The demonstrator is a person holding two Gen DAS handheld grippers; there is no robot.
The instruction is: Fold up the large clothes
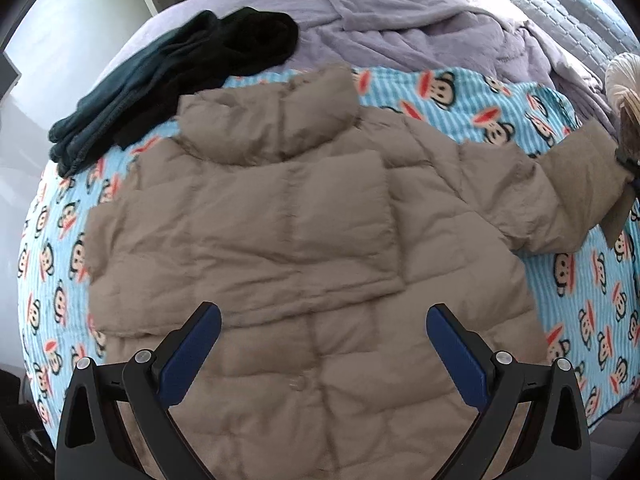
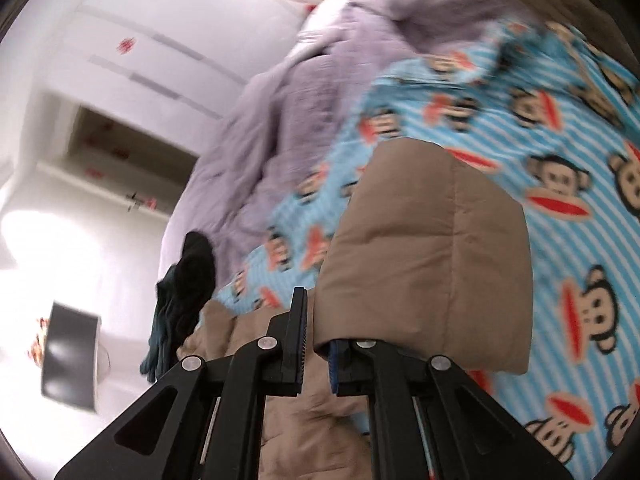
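Jacket (image 1: 280, 220) sleeve cuff (image 2: 424, 260) pinched in right tongs (image 2: 316, 344), lifted off blanket (image 1: 500, 100).

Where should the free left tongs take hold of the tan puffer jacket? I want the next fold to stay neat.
A guess: the bottom hem at the jacket's left edge, coming down from above with the open left tongs. That side already lies folded in and flat, and the edge is thin enough to pinch. The right tongs are shut on the other sleeve's cuff, lifted off the monkey-print blanket.

One tan puffer jacket (image 1: 288, 240), two dark folded garments (image 1: 168, 80), one monkey-print blanket (image 1: 520, 120), one lilac duvet (image 1: 400, 28).
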